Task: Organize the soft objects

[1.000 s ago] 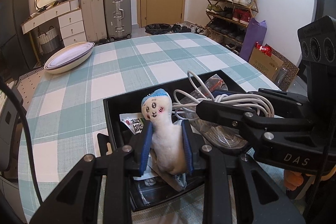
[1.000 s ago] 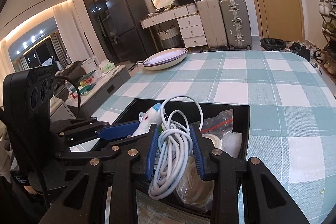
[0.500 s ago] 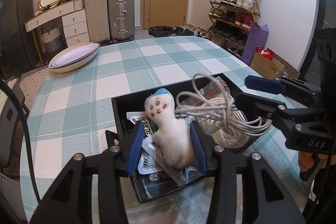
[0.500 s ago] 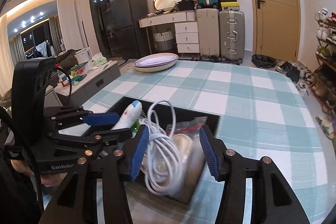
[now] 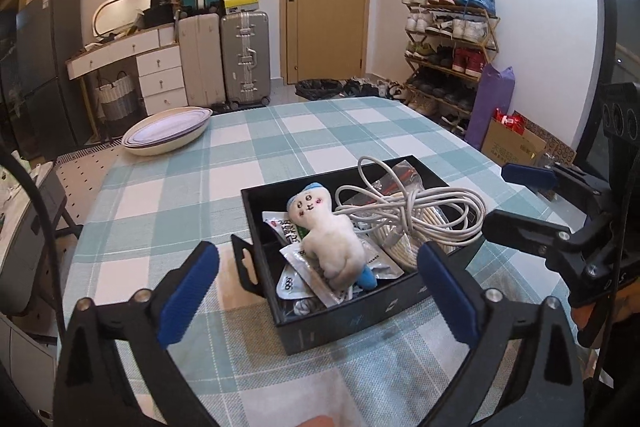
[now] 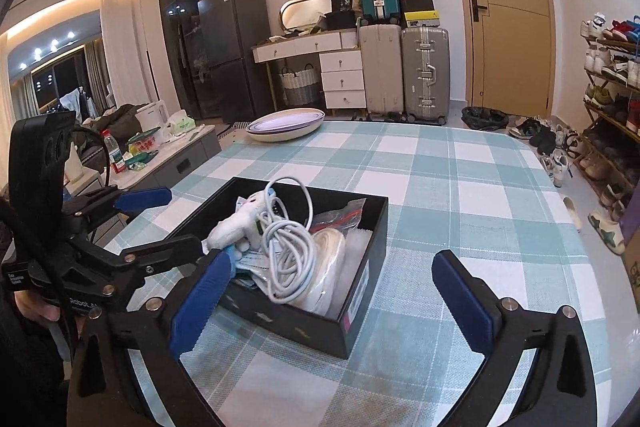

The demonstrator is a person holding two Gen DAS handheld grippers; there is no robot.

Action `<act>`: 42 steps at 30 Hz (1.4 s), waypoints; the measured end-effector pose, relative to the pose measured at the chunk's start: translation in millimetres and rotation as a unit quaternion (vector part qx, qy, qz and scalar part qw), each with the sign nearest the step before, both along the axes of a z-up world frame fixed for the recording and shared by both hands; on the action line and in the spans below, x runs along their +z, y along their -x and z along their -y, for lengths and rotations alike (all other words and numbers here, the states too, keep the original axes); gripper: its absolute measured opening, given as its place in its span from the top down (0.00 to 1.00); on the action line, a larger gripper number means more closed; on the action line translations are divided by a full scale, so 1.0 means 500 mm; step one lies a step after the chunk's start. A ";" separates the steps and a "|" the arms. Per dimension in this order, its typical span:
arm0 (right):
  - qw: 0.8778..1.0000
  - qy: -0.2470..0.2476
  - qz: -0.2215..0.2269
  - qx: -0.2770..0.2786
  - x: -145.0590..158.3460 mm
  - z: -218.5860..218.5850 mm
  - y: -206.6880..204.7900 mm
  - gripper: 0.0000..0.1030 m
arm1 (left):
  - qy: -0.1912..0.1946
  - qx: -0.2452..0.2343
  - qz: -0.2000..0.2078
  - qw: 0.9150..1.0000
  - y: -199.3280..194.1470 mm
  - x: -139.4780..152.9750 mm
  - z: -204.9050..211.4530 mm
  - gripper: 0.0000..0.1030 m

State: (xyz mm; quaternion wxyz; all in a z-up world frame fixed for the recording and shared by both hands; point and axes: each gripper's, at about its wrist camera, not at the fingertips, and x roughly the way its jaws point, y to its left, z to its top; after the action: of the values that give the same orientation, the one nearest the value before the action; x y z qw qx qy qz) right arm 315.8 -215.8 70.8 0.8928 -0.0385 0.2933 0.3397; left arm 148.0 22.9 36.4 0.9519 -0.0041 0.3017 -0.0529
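A white plush doll with a blue cap [image 5: 326,233] lies in the black box [image 5: 360,319] on top of plastic packets. It also shows in the right wrist view [image 6: 236,229]. A coiled white cable [image 5: 408,213] lies beside it in the box, also seen from the right [image 6: 290,253]. My left gripper [image 5: 316,291] is open and empty, held back above the box's near edge. My right gripper [image 6: 330,293] is open and empty, above the box's [image 6: 304,327] near corner.
The box sits on a table with a green checked cloth [image 5: 248,163]. A stack of oval plates [image 5: 166,133] stands at the table's far left edge. Suitcases, a shoe rack and a door are behind the table.
Both grippers opened and pulled back up from the box. The doll and the cable were let go and now rest in the box.
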 end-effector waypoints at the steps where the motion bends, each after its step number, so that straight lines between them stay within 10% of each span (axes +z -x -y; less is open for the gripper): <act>1: 1.000 -0.003 0.002 0.001 0.000 0.001 0.008 0.01 | 0.000 0.004 0.006 1.000 0.006 0.000 -0.003 0.00; 42: 0.996 -0.033 0.081 -0.011 -0.021 0.024 0.117 0.01 | 0.018 0.080 0.078 0.994 0.096 -0.043 -0.040 0.00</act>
State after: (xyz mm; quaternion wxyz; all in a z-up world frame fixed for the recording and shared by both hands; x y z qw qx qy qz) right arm 257.4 -227.6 60.1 0.9181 -0.0329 0.2094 0.3350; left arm 99.9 42.8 14.8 0.9734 -0.0409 0.2246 0.0177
